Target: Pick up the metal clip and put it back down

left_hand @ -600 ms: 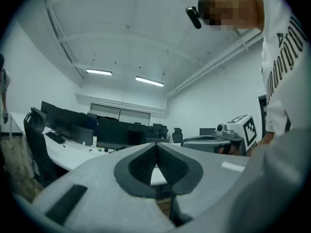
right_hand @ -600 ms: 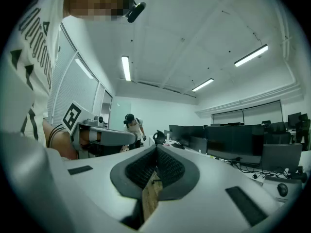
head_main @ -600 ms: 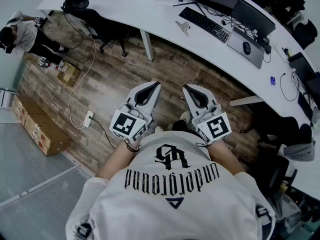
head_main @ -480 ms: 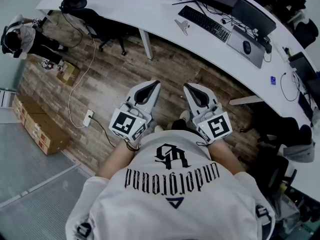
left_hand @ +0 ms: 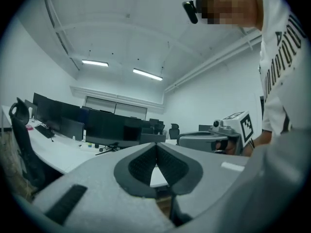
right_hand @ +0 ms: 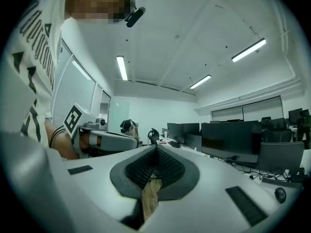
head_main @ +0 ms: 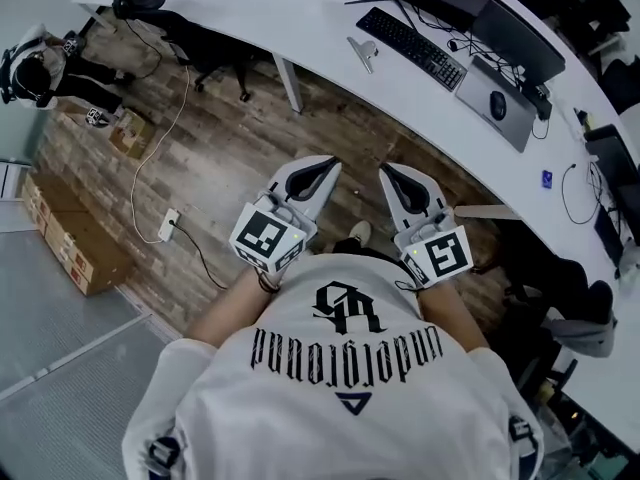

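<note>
The person stands back from the curved white desk, holding both tools up close to the chest and above the wooden floor. The left gripper has its jaws pressed together, the ribbed pads meeting with nothing between them. The right gripper is closed the same way and is also empty. A small silvery thing lies on the desk just left of the keyboard, well apart from both tools. It is most likely the metal clip, though it is too small here to make out its shape. Nothing has been grasped, so the task looks not yet begun: one tool must reach the desk and open. Being metal, the clip should be stiff and light, and its smooth skin may slip against the pads or skate on the slick desktop when nudged. A sound hold would be across its narrow body near the middle, with the jaws brought low and level to the desk. A firm, even squeeze should keep it from twisting out.
</note>
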A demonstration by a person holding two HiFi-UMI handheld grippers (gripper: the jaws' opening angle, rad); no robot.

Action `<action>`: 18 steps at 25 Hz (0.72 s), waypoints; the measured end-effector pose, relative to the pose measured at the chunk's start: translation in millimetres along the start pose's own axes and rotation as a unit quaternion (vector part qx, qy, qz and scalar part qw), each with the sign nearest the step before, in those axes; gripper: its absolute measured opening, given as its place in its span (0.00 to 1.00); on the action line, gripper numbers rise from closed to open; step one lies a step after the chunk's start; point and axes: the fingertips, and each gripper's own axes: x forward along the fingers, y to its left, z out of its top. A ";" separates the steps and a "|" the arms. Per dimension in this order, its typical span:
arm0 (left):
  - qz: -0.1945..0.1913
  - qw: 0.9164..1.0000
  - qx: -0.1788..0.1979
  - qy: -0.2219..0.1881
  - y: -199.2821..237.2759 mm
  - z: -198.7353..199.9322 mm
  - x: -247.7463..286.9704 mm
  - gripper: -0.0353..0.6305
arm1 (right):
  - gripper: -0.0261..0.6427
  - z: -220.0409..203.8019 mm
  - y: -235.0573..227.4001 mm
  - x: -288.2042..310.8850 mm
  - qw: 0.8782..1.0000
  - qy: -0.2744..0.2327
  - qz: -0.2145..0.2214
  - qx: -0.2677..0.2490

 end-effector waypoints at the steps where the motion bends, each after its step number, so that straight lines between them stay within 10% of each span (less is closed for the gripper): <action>1: 0.000 1.000 0.002 0.002 0.9 0.3 9.6 0.07 | 0.06 -0.2 -10.2 -0.3 1.000 0.000 0.001 0.000; 18: 0.045 0.999 0.016 0.007 22.2 3.4 106.1 0.07 | 0.06 -13.6 -119.7 -9.4 0.999 0.015 0.027 -0.009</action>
